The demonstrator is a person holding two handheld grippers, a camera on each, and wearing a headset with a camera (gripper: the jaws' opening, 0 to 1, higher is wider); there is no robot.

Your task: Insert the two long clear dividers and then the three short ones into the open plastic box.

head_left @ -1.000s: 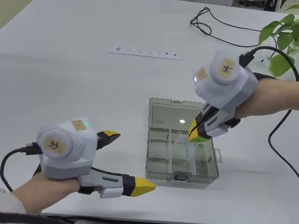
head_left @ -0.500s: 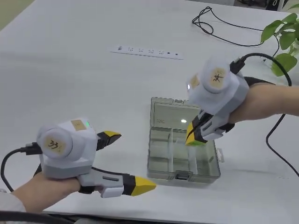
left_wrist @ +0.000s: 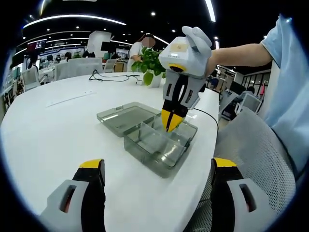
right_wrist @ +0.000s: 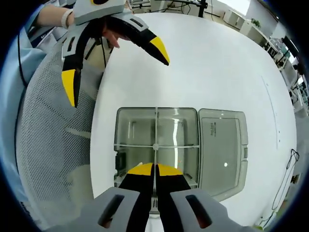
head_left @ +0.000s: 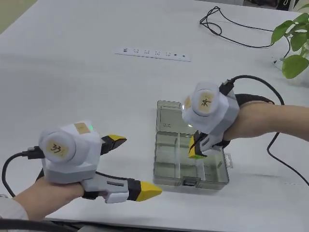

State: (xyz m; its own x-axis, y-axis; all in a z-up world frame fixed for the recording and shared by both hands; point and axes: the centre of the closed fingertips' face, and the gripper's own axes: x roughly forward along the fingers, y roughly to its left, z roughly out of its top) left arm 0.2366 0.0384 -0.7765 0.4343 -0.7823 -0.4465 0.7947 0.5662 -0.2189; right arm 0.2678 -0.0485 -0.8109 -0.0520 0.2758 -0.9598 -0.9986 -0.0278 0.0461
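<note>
Now we see a white desk (head_left: 72, 72) with the open plastic box (head_left: 169, 180) near its front edge. Left of the box, our left tongs (head_left: 137, 165) gape wide, holding nothing. Our right tongs (head_left: 194, 151) pinch a clear divider (right_wrist: 155, 130) upright inside the box.

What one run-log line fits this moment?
left tool: open, apart from plastic box | right tool: shut on clear divider, tips down inside box | lid: open
</note>
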